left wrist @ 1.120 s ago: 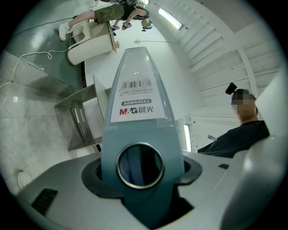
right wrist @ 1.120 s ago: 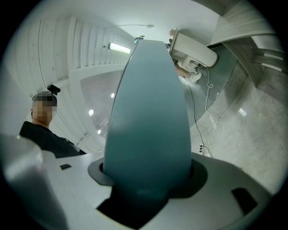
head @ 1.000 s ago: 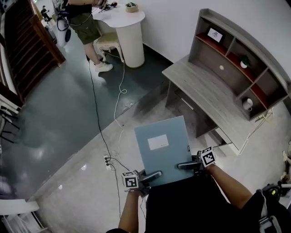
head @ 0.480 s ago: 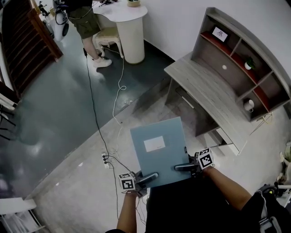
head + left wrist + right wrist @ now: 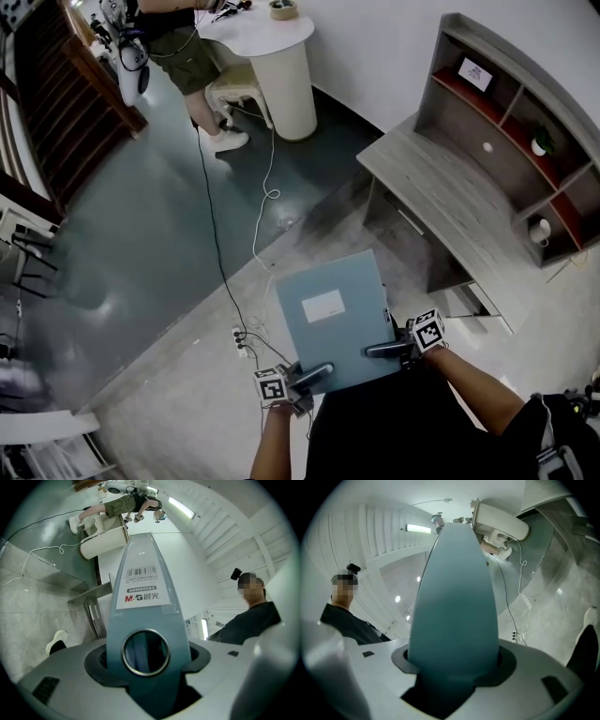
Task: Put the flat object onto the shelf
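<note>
A flat blue-grey file folder point(image 5: 333, 314) with a white label is held level in front of me, over the floor. My left gripper point(image 5: 307, 375) is shut on its near left edge, and my right gripper point(image 5: 386, 349) is shut on its near right edge. In the left gripper view the folder's spine point(image 5: 145, 602), with its barcode label and ring hole, fills the gap between the jaws. In the right gripper view the plain edge of the folder point(image 5: 454, 616) does the same. The grey wooden shelf point(image 5: 511, 112) stands on a desk point(image 5: 441, 202) ahead to the right, well apart from the folder.
The shelf's compartments hold a picture frame point(image 5: 475, 71), a small plant point(image 5: 539, 145) and a white mug point(image 5: 539, 230). A cable point(image 5: 223, 272) runs across the floor to a power strip point(image 5: 242, 339). A person point(image 5: 178, 47) stands by a white round table point(image 5: 267, 42) at the far left.
Both grippers keep the same hold on the folder. In the head view the desk, shelf and white table have slid to the right, and the folder sits slightly lower and further right.
</note>
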